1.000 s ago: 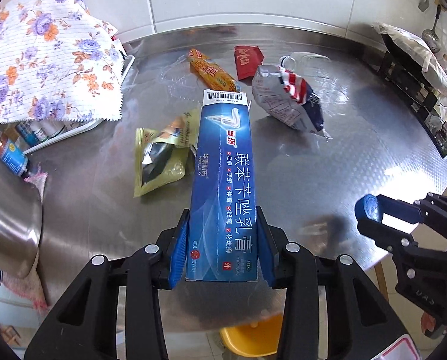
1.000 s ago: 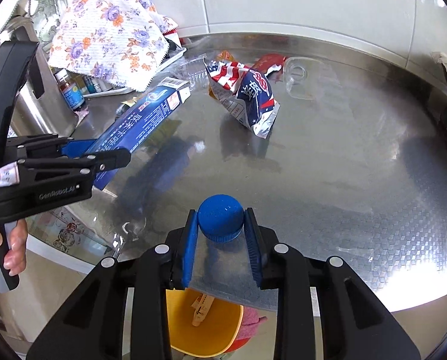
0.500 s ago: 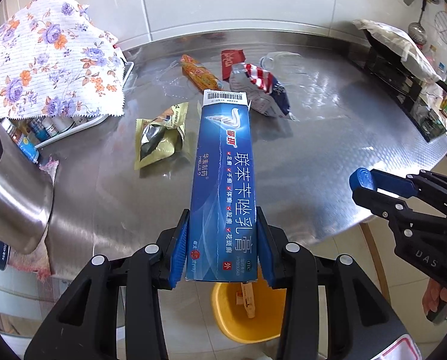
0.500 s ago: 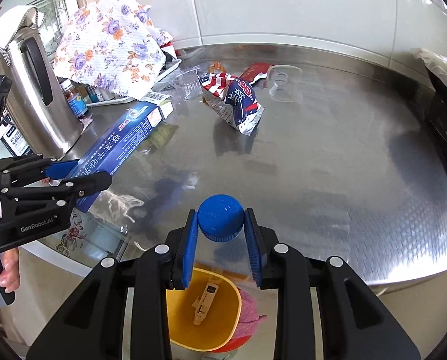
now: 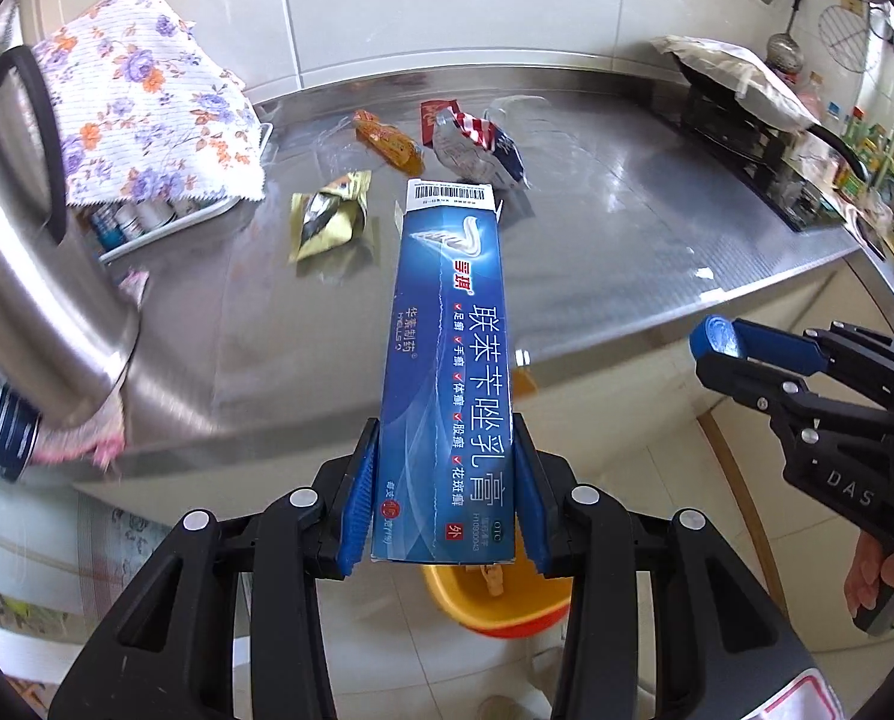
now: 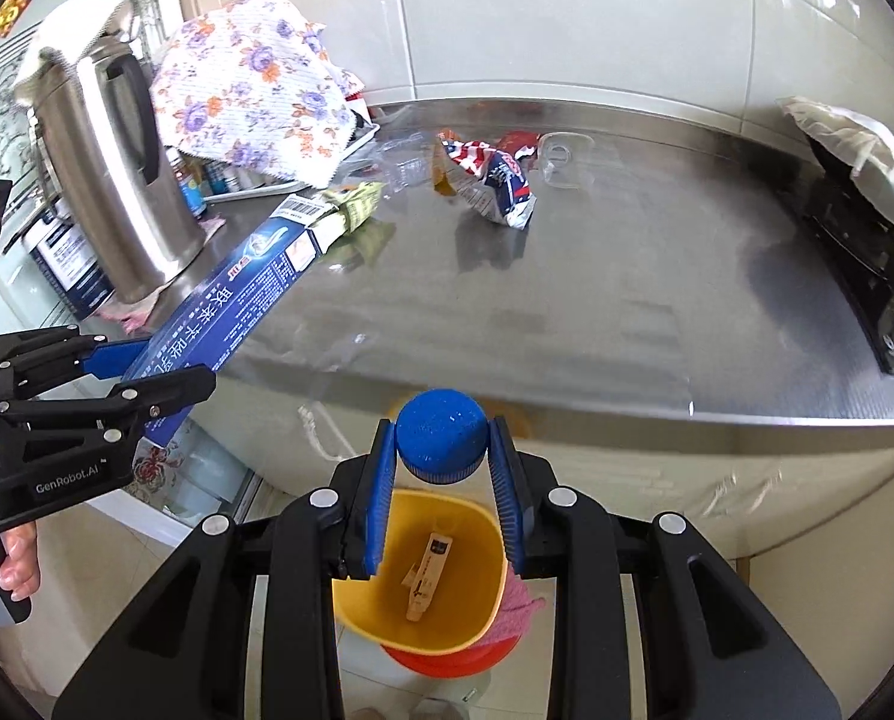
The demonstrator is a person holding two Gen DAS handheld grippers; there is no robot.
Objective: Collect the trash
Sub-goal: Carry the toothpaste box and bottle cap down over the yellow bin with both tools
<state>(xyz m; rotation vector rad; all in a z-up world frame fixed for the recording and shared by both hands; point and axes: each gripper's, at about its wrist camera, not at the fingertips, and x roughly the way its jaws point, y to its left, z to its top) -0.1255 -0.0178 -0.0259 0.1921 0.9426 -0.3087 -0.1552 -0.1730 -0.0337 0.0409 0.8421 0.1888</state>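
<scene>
The left hand-held gripper (image 5: 444,504) clamps a long blue carton (image 5: 453,360); the right hand-held gripper (image 6: 441,474) pinches a blue bottle cap (image 6: 441,435). Both hang past the steel desk (image 6: 627,300), over a yellow bin (image 6: 447,630), seemingly ready for dropping.

Bright daylight, soft glare streaking the steel counter (image 6: 567,312), faint shadows beside the wrappers on it, motion blur left of it, fisheye bending, dark corners.

Home kitchen: steel counter (image 6: 597,276), kettle (image 6: 117,180), tiled wall (image 6: 567,12).
</scene>
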